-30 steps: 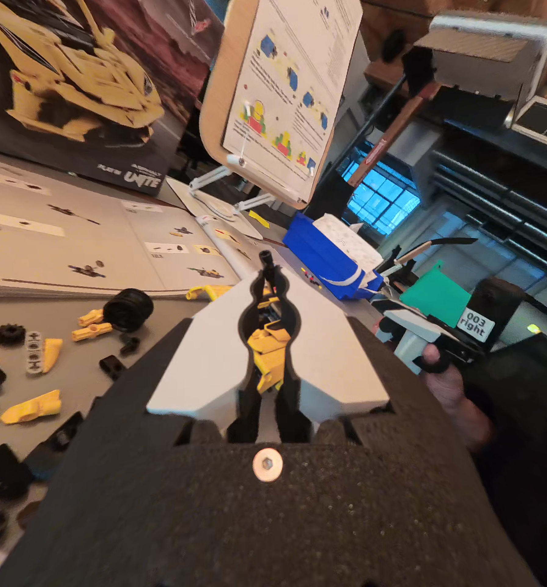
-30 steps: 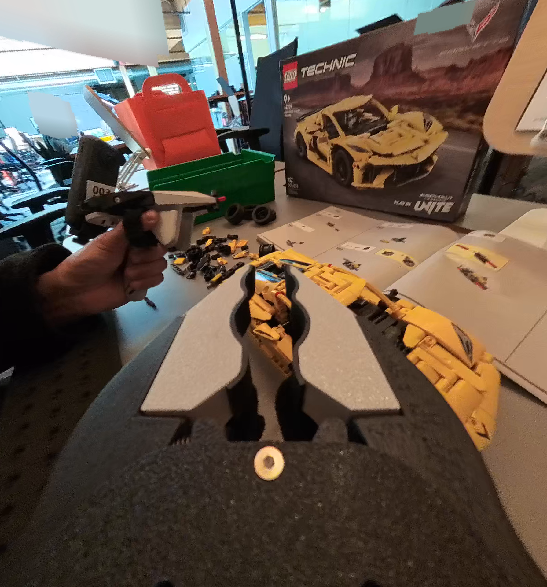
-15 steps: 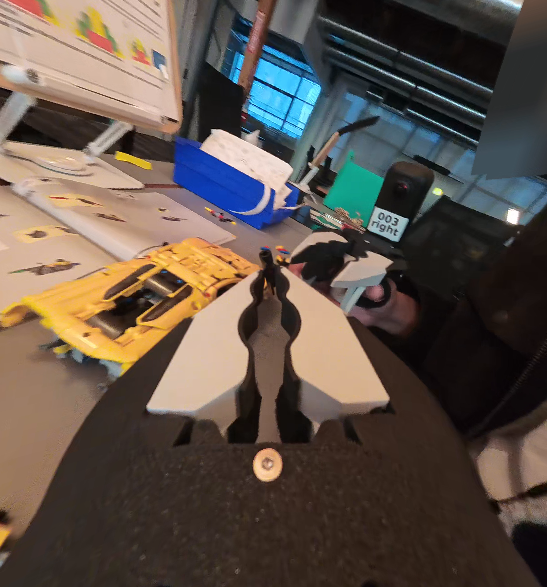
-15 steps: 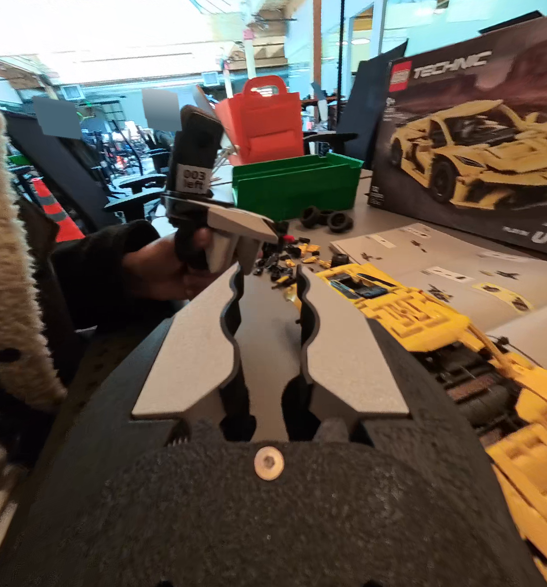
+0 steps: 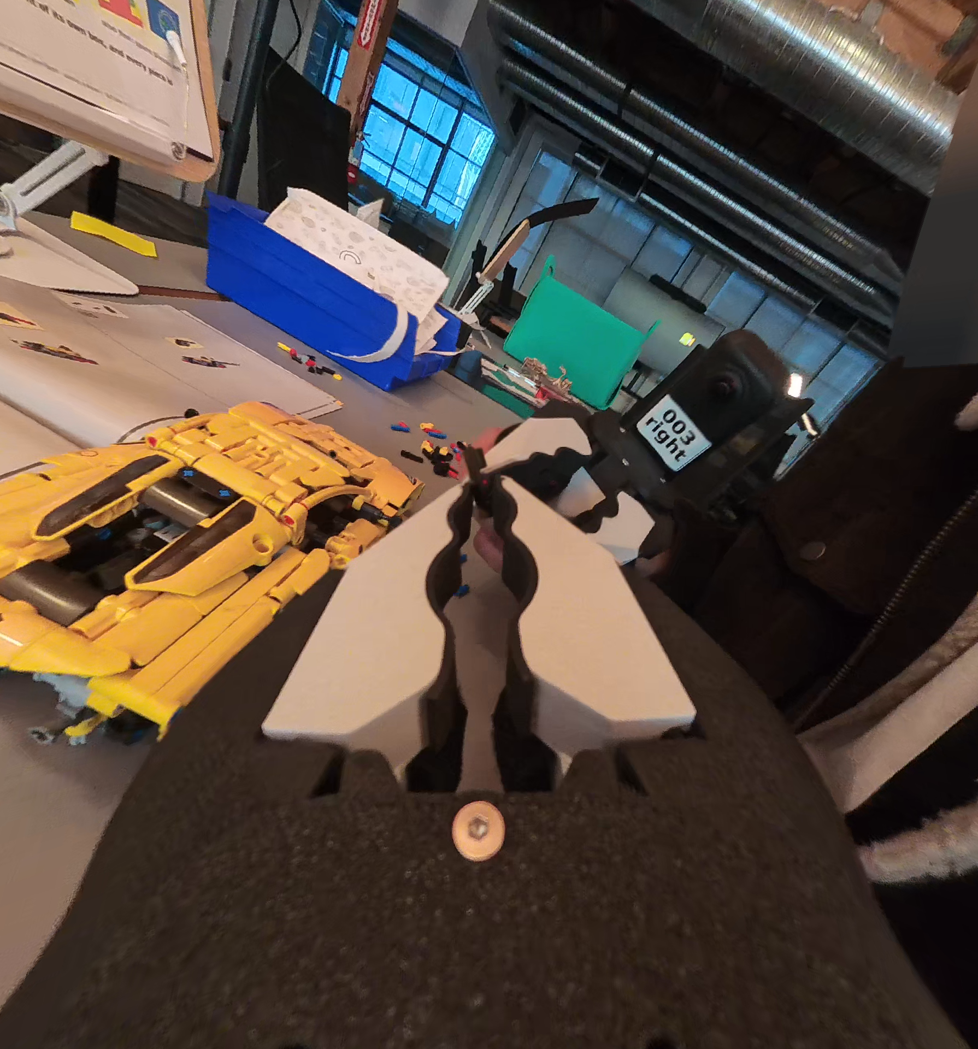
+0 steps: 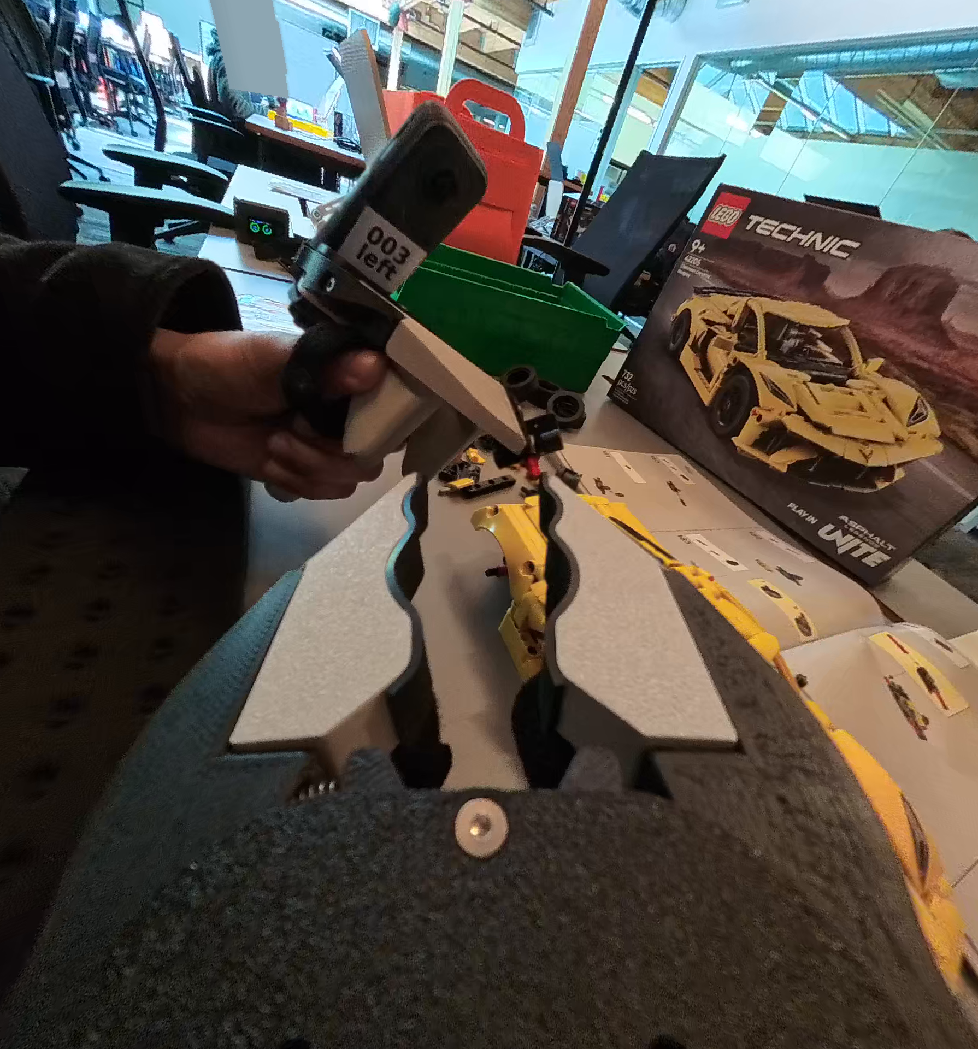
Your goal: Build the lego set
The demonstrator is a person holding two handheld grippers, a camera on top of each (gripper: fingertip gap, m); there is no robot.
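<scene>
- The left gripper (image 5: 478, 482) was pressed together on a small black lego piece with a red pin (image 6: 538, 440), held up in the air above the bench (image 5: 32, 851).
- The right gripper (image 6: 481, 494) was spread, with nothing between its fingers, and its tips pointed at that piece from very near, almost touching it.
- In the right wrist view the piece stuck out beyond the left fingertips, with the red pin on the side toward the right gripper; I could not tell its long axis exactly.
- The yellow lego car (image 5: 157, 545), mostly built, lay on the bench below and to the left of the left gripper, beside the open instruction booklet (image 6: 702, 539).
- I judged that the coming move was a hand-over or a joining in the air, so the right gripper needed only a short advance.
- Loose small pieces (image 5: 430, 448) lay on the bench farther off.
</scene>
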